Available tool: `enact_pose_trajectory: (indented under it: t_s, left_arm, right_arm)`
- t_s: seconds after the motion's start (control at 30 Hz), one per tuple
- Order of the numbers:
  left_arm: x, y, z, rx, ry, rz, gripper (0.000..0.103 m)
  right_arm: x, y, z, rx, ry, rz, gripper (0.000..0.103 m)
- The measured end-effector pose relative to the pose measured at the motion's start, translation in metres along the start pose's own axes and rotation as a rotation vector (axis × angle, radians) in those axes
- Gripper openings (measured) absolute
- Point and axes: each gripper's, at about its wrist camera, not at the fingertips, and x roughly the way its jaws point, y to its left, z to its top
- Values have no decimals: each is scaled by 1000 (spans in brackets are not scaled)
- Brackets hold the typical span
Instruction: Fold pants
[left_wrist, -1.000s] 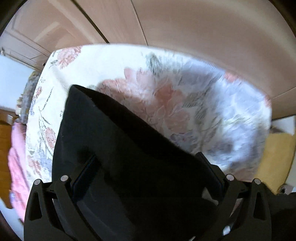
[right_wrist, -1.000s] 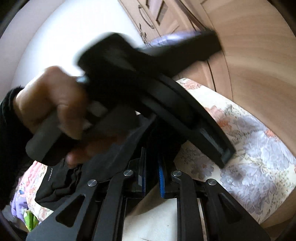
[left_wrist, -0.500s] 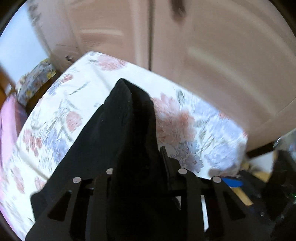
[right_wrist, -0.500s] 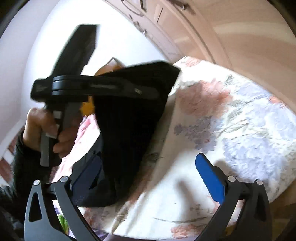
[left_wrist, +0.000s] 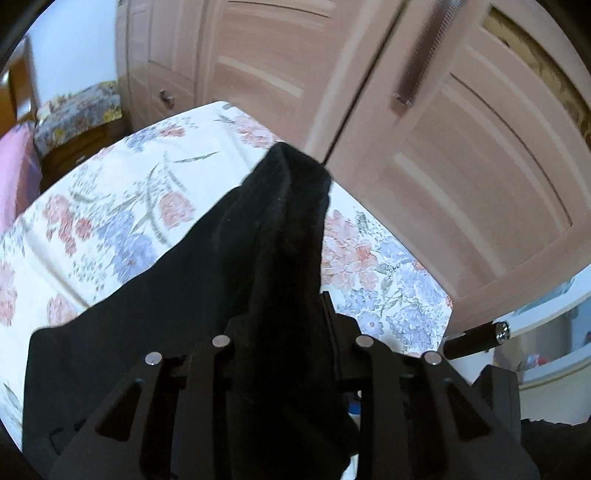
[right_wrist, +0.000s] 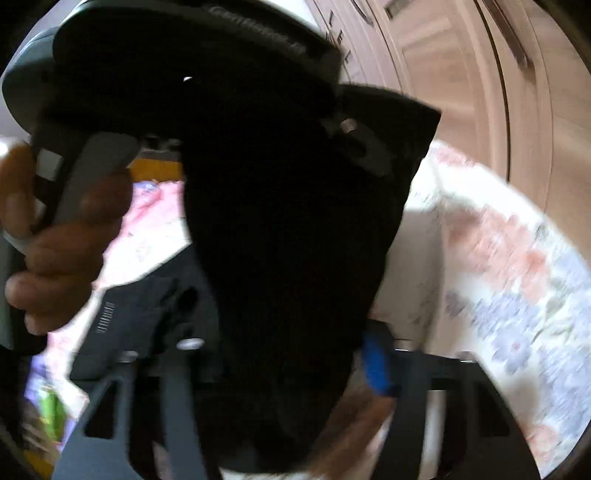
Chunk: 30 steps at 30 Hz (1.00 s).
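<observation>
The black pants (left_wrist: 280, 236) hang over the floral bedsheet (left_wrist: 110, 206). My left gripper (left_wrist: 288, 317) is shut on a bunched part of the pants, which rises from the jaws in a peak and trails down left. In the right wrist view the pants (right_wrist: 295, 240) fill the middle. The left gripper's body (right_wrist: 192, 85) and the hand holding it (right_wrist: 62, 240) are close at upper left. My right gripper (right_wrist: 291, 354) has its jaws partly closed around the cloth, with one blue pad (right_wrist: 376, 365) showing; the view is blurred.
Wooden wardrobe doors (left_wrist: 424, 129) stand right behind the bed. A pink blanket (left_wrist: 14, 173) and a patterned cushion (left_wrist: 77, 110) lie at far left. A doorway shows at lower right (left_wrist: 546, 332). The bedsheet (right_wrist: 517, 277) extends to the right.
The left gripper stays shut on the pants and has lifted them higher. The right gripper was open half a second ago and has come in around the hanging cloth, jaws narrowing.
</observation>
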Motion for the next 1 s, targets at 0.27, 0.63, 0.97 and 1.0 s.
enact_pose_trajectory:
  t_s: [0.27,0.63,0.97,1.0]
  left_arm:
    - [-7,38,5,-70,48,-105,61]
    - [-29,38,-7,-93,5,-102,24]
    - [-176,75,-83,-294,-379,-154,24]
    - [-197,83,-100,-325,-433,-139,24]
  right_arm:
    - [8,30,-2,-222,14,-116,34]
    - [9,31,-1,-243,38,-64,71]
    - [1,63,-36,-231,135,105,98]
    - [5,74,-36,-245,132,107,98]
